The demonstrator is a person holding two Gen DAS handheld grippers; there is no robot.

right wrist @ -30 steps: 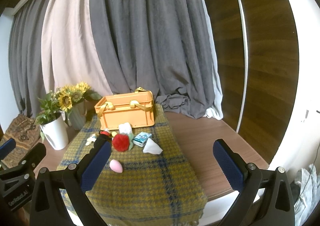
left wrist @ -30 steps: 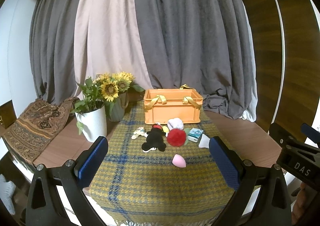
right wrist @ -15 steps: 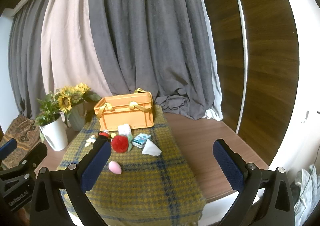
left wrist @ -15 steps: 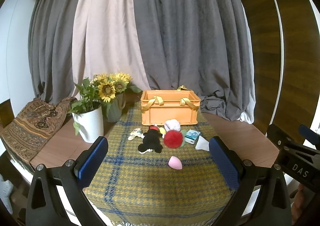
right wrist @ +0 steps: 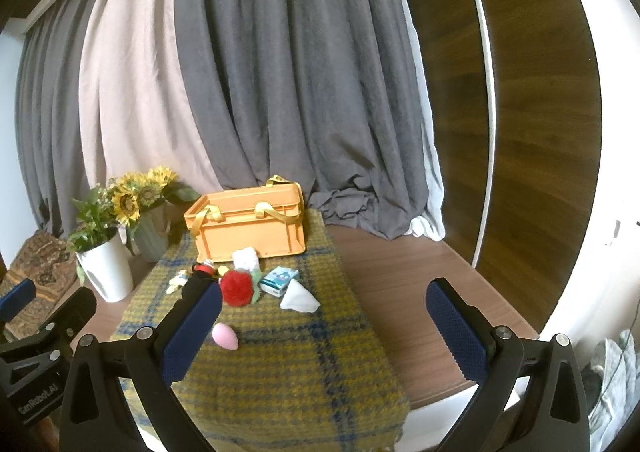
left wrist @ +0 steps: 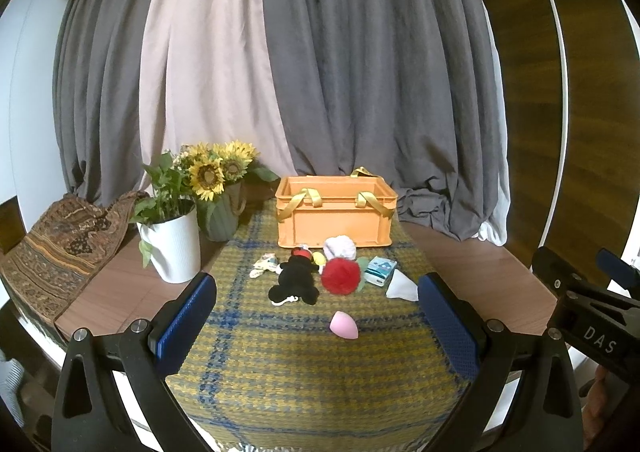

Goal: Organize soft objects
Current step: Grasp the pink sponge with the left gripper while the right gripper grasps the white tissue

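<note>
The left gripper (left wrist: 316, 322) hangs above the near end of the table with its blue-padded jaws spread wide and nothing between them; the right gripper (right wrist: 324, 328) is just as wide and just as empty, held beside it. Out ahead, a yellow and blue plaid cloth (left wrist: 304, 364) runs down the wooden table (left wrist: 472, 264). Nearest lies a pink egg-shaped sponge (left wrist: 343, 325), alone. Further on sits a cluster: a black plush toy (left wrist: 295, 281), a red pompom (left wrist: 341, 275) touching its right side, a white fluffy piece (left wrist: 339, 247) behind that, a small blue-and-white packet (left wrist: 381, 270) and a white folded cloth (left wrist: 401, 287) on the right, a pale little toy (left wrist: 263, 265) on the left. Behind them all stands an orange crate (left wrist: 335, 217) with yellow straps, open-topped. A white pot of greenery (left wrist: 173, 242) and sunflowers (left wrist: 214, 172) stand left of the cloth
</note>
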